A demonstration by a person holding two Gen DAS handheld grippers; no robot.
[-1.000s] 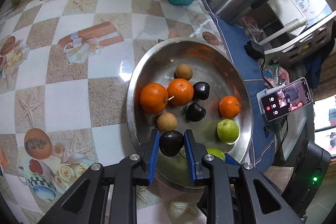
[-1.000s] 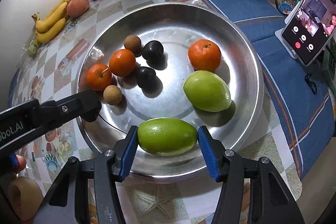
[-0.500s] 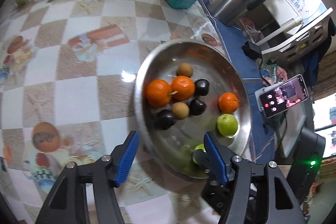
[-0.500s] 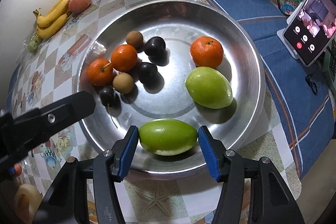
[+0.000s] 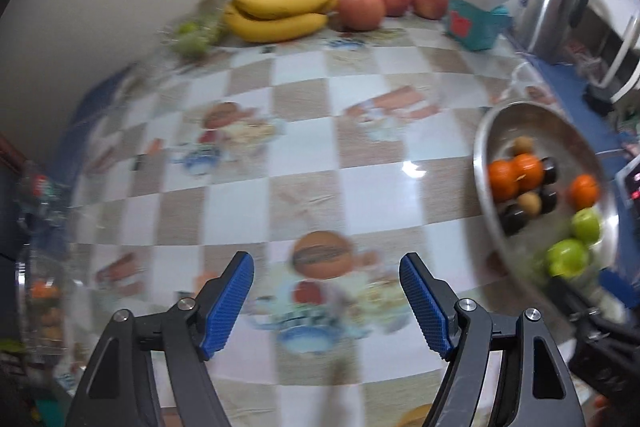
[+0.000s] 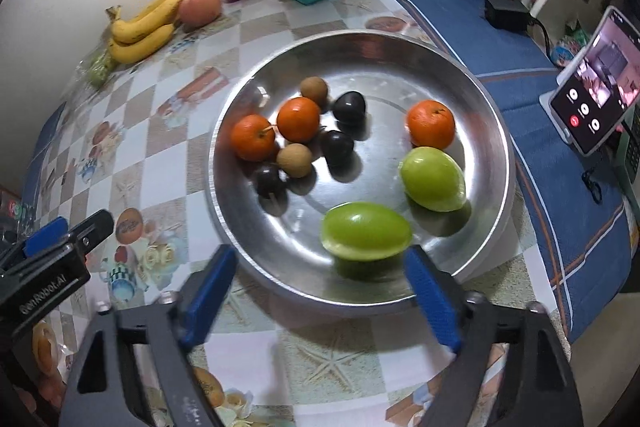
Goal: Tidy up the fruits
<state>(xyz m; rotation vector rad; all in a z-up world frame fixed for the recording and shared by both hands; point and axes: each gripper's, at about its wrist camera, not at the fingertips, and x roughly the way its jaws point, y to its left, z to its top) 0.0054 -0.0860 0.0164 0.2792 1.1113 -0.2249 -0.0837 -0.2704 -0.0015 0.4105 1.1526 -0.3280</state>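
A steel bowl (image 6: 224, 211) holds oranges (image 6: 431, 125), dark plums (image 6: 338, 149), small brown fruits and two green fruits. One green fruit (image 6: 366, 231) lies at the bowl's near side, just beyond my right gripper (image 6: 320, 291). That gripper's jaws are opening and its pads do not touch the fruit. My left gripper (image 5: 326, 301) is off to the left of the bowl (image 5: 480, 147), over the checkered tablecloth (image 5: 304, 163). Its jaws are opening with nothing between them. It also shows at the left edge of the right wrist view, left gripper (image 6: 70, 233).
Bananas (image 5: 280, 11) and red apples (image 5: 362, 9) lie along the far wall, next to a teal box (image 5: 476, 23) and a steel kettle (image 5: 548, 3). A phone on a stand (image 6: 592, 103) sits on the blue cloth right of the bowl. A blurred clear container (image 5: 36, 291) is at far left.
The left gripper let go of a dark plum in the bowl, opened, and swung left over the tablecloth. The right gripper opened off the green fruit, which now lies in the bowl, and drew back.
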